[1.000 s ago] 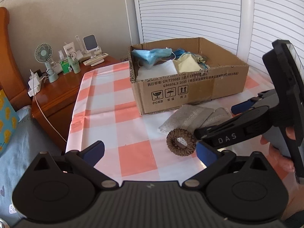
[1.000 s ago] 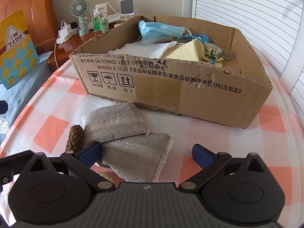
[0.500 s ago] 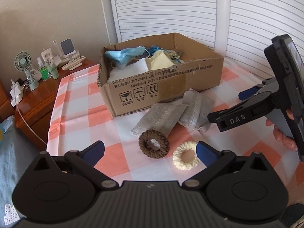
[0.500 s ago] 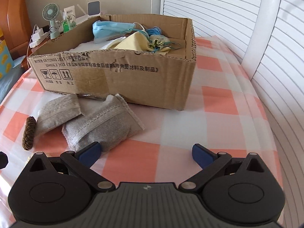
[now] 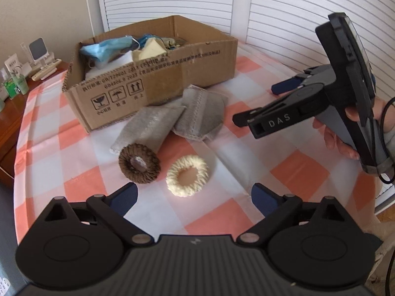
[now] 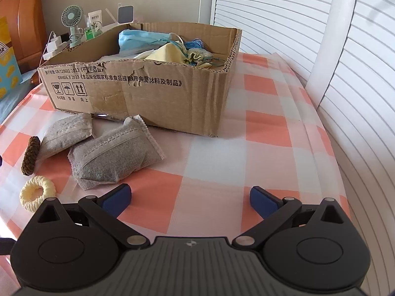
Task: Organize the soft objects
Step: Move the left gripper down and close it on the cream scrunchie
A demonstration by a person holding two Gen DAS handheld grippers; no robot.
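Hovering left claw (image 5: 195, 193): spread wide, holding nothing, above the cream ring (image 5: 187, 175).
Right claw (image 6: 190, 197): spread wide too, holding nothing.
Brown ring (image 5: 139, 164): leaning on one gray pouch (image 5: 150, 125).
Other gray pouch (image 6: 113, 155): lying just beside it.
Cardboard box (image 6: 158, 98): on the checked desk (image 6: 261, 148), behind the pouches, full of masks and cloths.

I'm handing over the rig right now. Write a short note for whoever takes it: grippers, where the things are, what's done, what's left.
Left gripper: open, empty, over the cream ring.
Right gripper: open, empty, near the closer pouch.
On the cloth in front of the box: two grey pouches, the other one beside the brown ring, plus the cream ring.
Done: masks and cloths already in the box.
Left: both pouches and both rings.
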